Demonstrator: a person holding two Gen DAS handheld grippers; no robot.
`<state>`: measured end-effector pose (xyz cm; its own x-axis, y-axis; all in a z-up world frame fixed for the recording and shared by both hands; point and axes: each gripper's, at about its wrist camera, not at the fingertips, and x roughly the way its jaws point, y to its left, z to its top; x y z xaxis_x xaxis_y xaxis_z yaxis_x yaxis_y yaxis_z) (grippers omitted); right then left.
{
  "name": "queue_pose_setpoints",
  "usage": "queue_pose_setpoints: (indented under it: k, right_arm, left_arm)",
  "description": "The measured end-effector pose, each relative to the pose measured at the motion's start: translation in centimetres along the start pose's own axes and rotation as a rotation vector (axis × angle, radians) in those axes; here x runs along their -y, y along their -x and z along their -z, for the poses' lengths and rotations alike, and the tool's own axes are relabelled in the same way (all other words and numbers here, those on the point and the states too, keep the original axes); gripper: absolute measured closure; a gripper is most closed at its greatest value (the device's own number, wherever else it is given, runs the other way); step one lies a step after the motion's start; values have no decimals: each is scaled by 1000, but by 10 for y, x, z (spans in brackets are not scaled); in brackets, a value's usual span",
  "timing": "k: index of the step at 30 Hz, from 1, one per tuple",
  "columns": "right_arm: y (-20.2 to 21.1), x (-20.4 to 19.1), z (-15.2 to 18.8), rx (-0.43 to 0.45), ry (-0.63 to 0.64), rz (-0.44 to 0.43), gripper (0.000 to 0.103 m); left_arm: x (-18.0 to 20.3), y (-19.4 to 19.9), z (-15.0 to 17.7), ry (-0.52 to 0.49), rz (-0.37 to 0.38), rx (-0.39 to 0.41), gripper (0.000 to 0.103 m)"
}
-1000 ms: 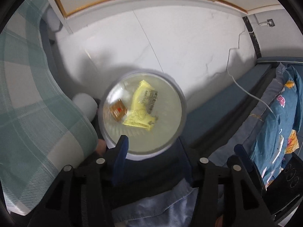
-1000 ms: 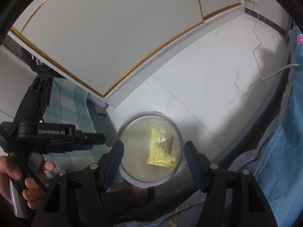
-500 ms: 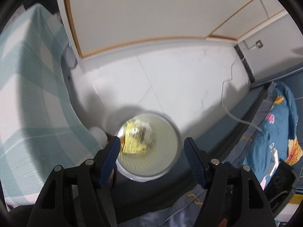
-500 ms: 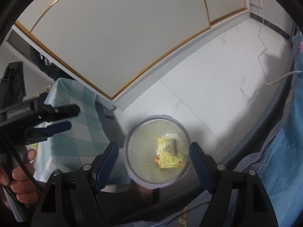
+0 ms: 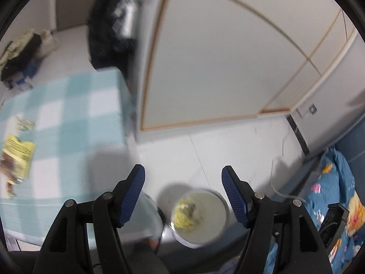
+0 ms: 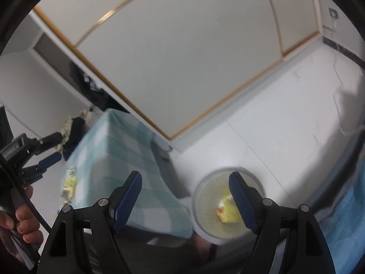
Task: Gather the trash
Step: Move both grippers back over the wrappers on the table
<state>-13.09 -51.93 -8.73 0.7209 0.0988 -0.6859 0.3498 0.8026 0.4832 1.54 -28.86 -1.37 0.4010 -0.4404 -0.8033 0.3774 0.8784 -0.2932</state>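
Both tools stand wide with nothing between their pads. The left tool (image 5: 183,178) is empty; the right tool's (image 6: 186,182) jaws have just been opening further. The bin (image 5: 200,217) sits on the white floor (image 5: 228,148), right of the checked tabletop (image 5: 75,118), with yellow wrappers (image 6: 228,212) inside. Another yellow wrapper (image 5: 18,157) lies on the tabletop's left part.

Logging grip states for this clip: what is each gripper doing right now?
Left gripper: open, nothing between its pads.
Right gripper: open, jaws just been opening, holding nothing.
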Motion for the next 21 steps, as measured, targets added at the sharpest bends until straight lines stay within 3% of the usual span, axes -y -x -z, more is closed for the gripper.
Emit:
queue_pose_setpoints:
  k: [12,19,21]
  right_arm:
    - [11,-138,-18,102,232,-167,17]
    - [-5,-217,-5,105,367,-247,14]
    - [-13,-237,1,91,393,-267,14]
  left_arm:
    - [-71,89,-16,69,-79,231,37]
    - [-124,117,-10,129,-264,333,37]
    - [-139,125,-7,148,-276,348,37]
